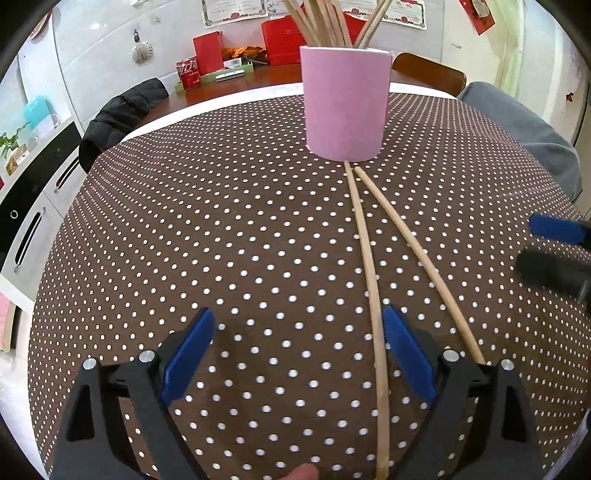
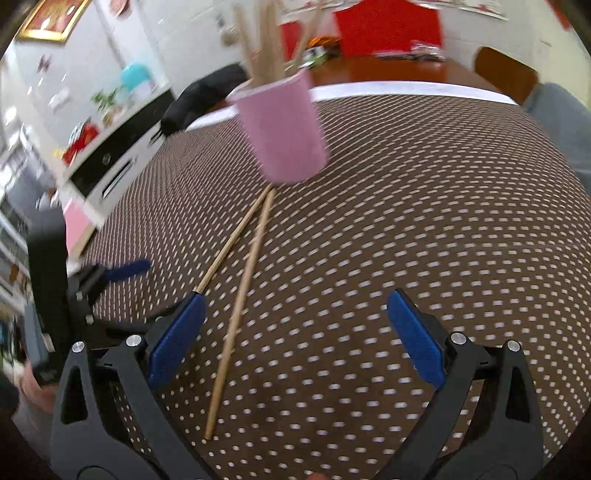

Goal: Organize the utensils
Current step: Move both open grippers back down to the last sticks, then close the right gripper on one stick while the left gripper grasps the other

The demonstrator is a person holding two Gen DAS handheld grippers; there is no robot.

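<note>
A pink cup (image 1: 345, 105) stands upright on the brown dotted tablecloth (image 1: 221, 229) with several wooden chopsticks (image 1: 325, 22) in it. Two loose chopsticks lie on the cloth, tips near the cup's base: one (image 1: 369, 266) runs between my left gripper's fingers, just inside the right pad, the other (image 1: 421, 258) lies outside to its right. My left gripper (image 1: 299, 354) is open and empty. My right gripper (image 2: 295, 339) is open and empty; one chopstick (image 2: 240, 302) lies between its fingers, the other (image 2: 229, 243) ends at its left pad. The cup (image 2: 282, 129) looks blurred.
The right gripper's fingers (image 1: 554, 251) show at the right edge of the left wrist view; the left gripper (image 2: 85, 288) shows at the left of the right wrist view. A dark jacket (image 1: 122, 118) hangs on a chair at the far left. A wooden table (image 1: 258, 79) with red boxes stands behind.
</note>
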